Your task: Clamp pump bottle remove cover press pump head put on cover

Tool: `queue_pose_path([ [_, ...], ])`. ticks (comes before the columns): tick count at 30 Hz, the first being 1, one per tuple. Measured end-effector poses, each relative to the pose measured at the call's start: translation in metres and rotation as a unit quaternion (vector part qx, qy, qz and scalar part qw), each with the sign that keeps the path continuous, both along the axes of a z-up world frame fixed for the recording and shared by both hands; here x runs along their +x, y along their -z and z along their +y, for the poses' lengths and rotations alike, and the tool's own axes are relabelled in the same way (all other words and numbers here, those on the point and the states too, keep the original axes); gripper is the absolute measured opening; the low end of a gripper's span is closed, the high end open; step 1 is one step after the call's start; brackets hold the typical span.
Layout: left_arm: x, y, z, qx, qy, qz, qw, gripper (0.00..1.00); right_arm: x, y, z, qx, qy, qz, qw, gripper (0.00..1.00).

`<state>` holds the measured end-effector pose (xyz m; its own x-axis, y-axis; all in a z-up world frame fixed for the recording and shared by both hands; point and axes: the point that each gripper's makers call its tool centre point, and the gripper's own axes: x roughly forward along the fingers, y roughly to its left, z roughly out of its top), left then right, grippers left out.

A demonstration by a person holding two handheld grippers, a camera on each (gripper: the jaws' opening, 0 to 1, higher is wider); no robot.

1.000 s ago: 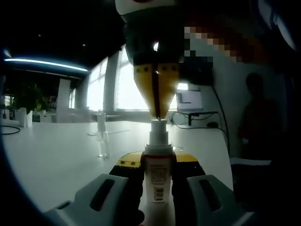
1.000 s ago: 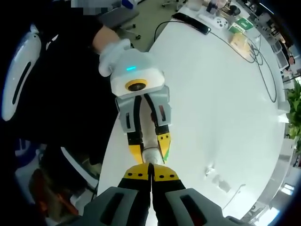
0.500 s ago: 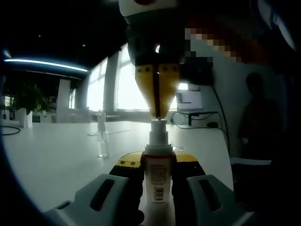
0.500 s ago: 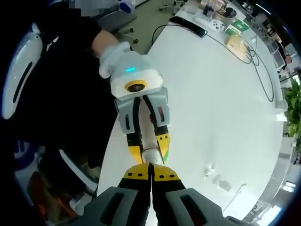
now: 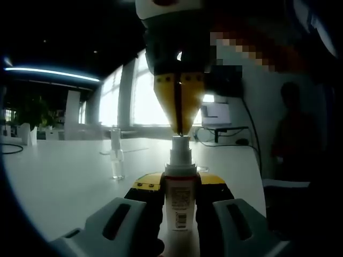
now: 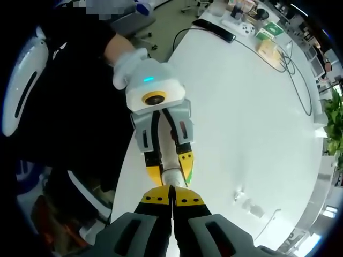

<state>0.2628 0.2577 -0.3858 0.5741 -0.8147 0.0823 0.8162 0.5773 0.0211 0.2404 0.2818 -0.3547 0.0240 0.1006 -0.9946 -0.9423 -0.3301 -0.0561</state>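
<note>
A white pump bottle (image 5: 179, 199) with a printed label stands upright on the white table (image 5: 64, 182), and my left gripper (image 5: 179, 182) is shut on its body. From above, my right gripper (image 5: 180, 130) comes down shut, its yellow tips touching the bare pump head (image 5: 180, 145). In the right gripper view my right gripper (image 6: 172, 197) meets the bottle top (image 6: 172, 175) between the left gripper's (image 6: 170, 167) yellow fingers. A clear cover (image 5: 116, 158) stands apart on the table, to the left of the bottle, also seen as a small clear cover (image 6: 239, 194).
The person's gloved hand (image 6: 126, 56) holds the left gripper at the table's edge (image 6: 126, 160). Cables, a black flat device (image 6: 217, 25) and small boxes (image 6: 270, 32) lie at the far end. A monitor (image 5: 217, 113) and a standing person (image 5: 289, 134) are beyond the table.
</note>
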Motion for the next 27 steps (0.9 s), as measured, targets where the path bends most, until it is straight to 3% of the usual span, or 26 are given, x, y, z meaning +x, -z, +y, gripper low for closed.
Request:
queue_pose_path([
  [27,-0.0017,-0.0002,-0.0015,0.000,0.000,0.000,1.0000,0.13,-0.0003,0.0010,-0.0012,-0.010,0.009,0.004,0.9999,0.00],
])
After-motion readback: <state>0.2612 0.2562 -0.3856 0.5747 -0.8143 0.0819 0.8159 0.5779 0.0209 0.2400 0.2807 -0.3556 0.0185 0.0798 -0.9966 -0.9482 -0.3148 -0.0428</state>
